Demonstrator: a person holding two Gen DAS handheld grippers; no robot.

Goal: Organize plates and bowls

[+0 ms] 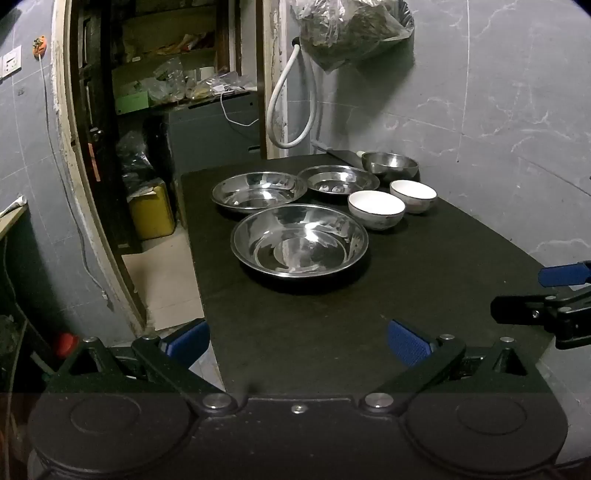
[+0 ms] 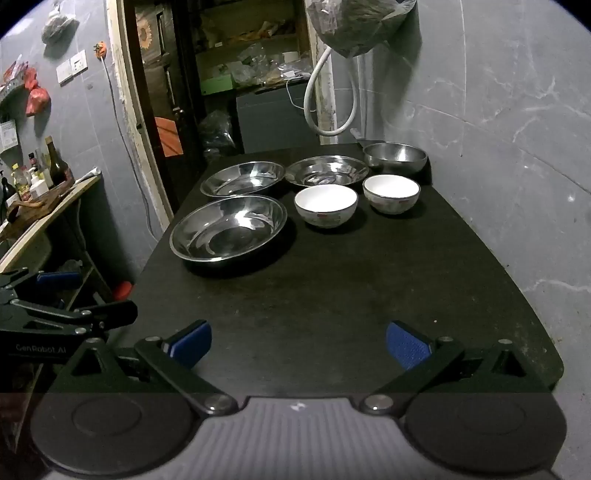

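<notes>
On the black table (image 1: 295, 332) stand three steel plates: a near one (image 1: 299, 240) (image 2: 228, 228), a far left one (image 1: 258, 191) (image 2: 242, 178) and a far middle one (image 1: 338, 179) (image 2: 327, 170). Two white bowls (image 1: 375, 208) (image 1: 413, 195) sit to their right, also in the right wrist view (image 2: 326, 204) (image 2: 391, 192). A steel bowl (image 1: 389, 164) (image 2: 395, 157) stands at the back. My left gripper (image 1: 297, 341) is open and empty over the near table edge. My right gripper (image 2: 298, 343) is open and empty, and shows at the right edge of the left wrist view (image 1: 546, 291).
A grey tiled wall (image 1: 498, 110) runs along the table's right side. A doorway with cluttered shelves (image 1: 166, 74) lies behind the table. A white hose (image 1: 291, 103) and a hanging plastic bag (image 1: 351, 29) are at the back. A side shelf with bottles (image 2: 37, 177) stands left.
</notes>
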